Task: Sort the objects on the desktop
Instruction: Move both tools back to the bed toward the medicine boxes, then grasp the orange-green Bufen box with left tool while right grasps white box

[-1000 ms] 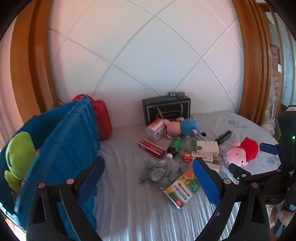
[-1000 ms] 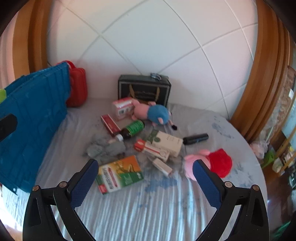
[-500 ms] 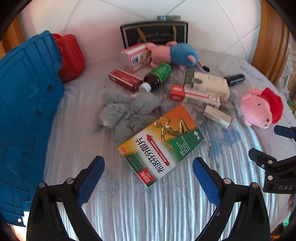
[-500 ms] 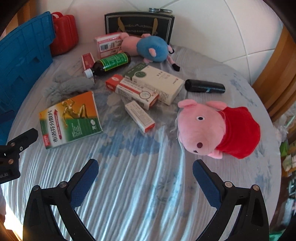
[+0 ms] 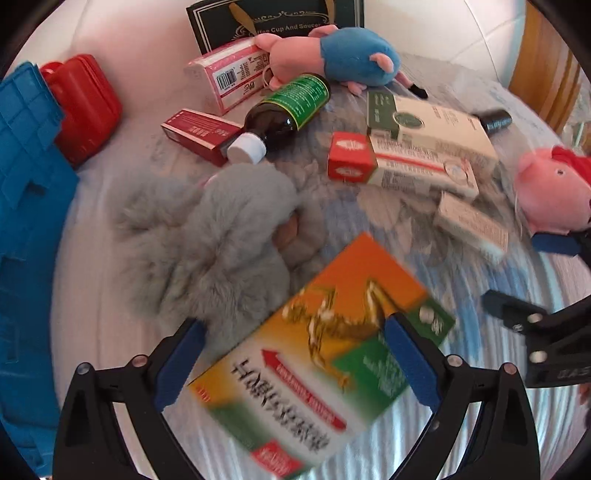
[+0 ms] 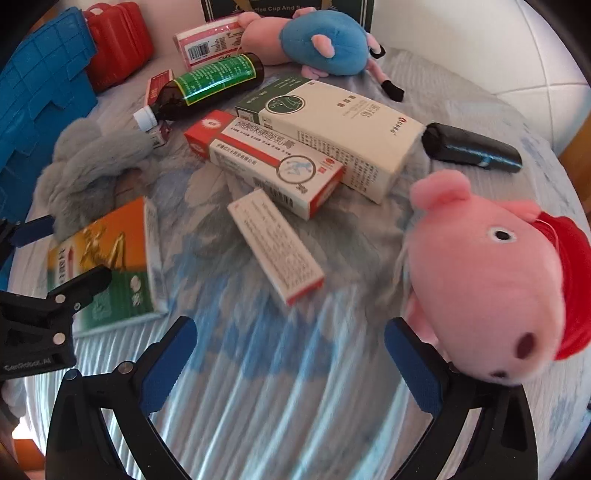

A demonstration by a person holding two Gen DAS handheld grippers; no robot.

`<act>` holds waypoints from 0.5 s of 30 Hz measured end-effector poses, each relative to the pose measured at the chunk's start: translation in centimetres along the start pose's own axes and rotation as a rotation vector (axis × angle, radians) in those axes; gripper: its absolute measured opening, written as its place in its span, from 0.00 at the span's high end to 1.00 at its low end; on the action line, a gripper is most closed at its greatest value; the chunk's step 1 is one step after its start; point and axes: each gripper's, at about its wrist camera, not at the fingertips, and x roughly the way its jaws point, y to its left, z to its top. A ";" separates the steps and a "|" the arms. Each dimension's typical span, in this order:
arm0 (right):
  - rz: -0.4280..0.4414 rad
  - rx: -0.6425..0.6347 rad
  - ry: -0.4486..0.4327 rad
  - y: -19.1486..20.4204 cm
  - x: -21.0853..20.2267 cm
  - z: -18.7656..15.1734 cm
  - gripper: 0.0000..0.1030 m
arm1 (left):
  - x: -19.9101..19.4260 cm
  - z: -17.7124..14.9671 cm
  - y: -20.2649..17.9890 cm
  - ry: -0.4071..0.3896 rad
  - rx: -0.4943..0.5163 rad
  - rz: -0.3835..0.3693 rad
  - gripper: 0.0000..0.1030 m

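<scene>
My left gripper (image 5: 295, 360) is open and low over the orange-and-green medicine box (image 5: 317, 354), which lies flat between its blue pads. A grey furry toy (image 5: 218, 236) lies just beyond. My right gripper (image 6: 291, 363) is open above the striped cloth, with the pink pig plush in red (image 6: 506, 291) touching its right finger. Medicine boxes (image 6: 266, 162), a small white box (image 6: 277, 243), a brown bottle (image 6: 207, 88), a blue-clad pig plush (image 6: 321, 40) and a black tube (image 6: 472, 147) are scattered further back.
A blue crate (image 5: 26, 229) stands at the left, with a red case (image 5: 85, 107) behind it. A dark gift box (image 5: 273, 18) leans on the white padded wall. The round table's edge curves away at the right, near wooden trim (image 5: 546, 74).
Both grippers have dropped and moved forward toward the table. The orange-and-green box now lies between the left pads, and the pink pig is now against the right finger. Nothing has been grasped.
</scene>
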 end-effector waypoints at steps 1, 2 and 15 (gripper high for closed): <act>-0.009 0.001 0.002 -0.1 0.4 0.3 0.00 | 0.3 0.2 0.1 -0.002 -0.001 0.001 0.00; -0.012 0.005 0.003 -0.2 0.8 0.6 0.00 | 0.4 0.4 0.2 -0.005 0.000 -0.003 0.00; -0.045 0.008 -0.042 0.5 1.4 0.6 0.00 | 0.2 -1.7 2.3 0.038 -0.082 -0.071 0.00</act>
